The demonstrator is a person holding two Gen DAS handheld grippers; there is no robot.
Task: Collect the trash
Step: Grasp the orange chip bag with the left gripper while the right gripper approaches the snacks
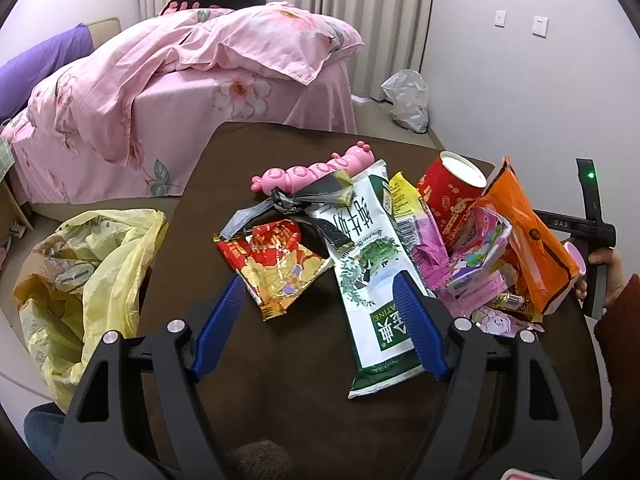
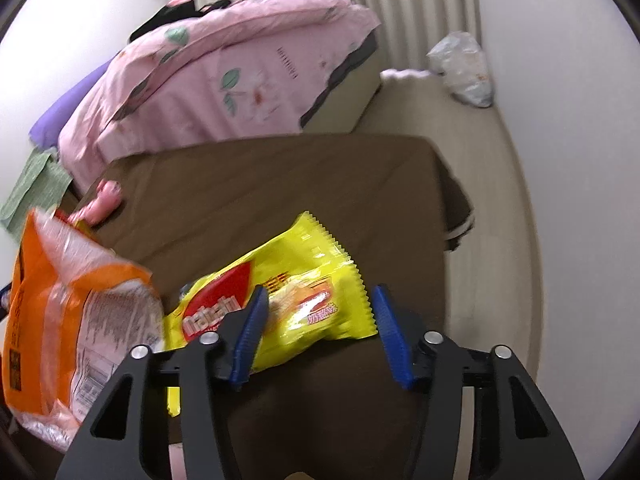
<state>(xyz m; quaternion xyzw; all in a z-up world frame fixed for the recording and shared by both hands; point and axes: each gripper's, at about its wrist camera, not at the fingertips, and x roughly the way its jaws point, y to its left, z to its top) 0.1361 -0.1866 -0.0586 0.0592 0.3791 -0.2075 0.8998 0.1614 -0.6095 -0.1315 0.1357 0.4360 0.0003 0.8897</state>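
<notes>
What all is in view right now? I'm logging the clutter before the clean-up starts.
Table: one, brown, centre.
Yellow bag: one, hanging open at the table's left edge.
Milk carton: one, white and green, flattened, mid-table.
Red wrapper: one, red and gold, left of the carton.
Pink toy: one, behind the pile.
Red cup: one, tipped, right of the carton.
Orange bag: one, right end of the pile.
Yellow wrapper: one, between the right gripper's open jaws.
Bed: one, pink, behind.
White bag: one, on the floor.
Left gripper: open, blue pads.
Right gripper: open, blue pads.
</notes>
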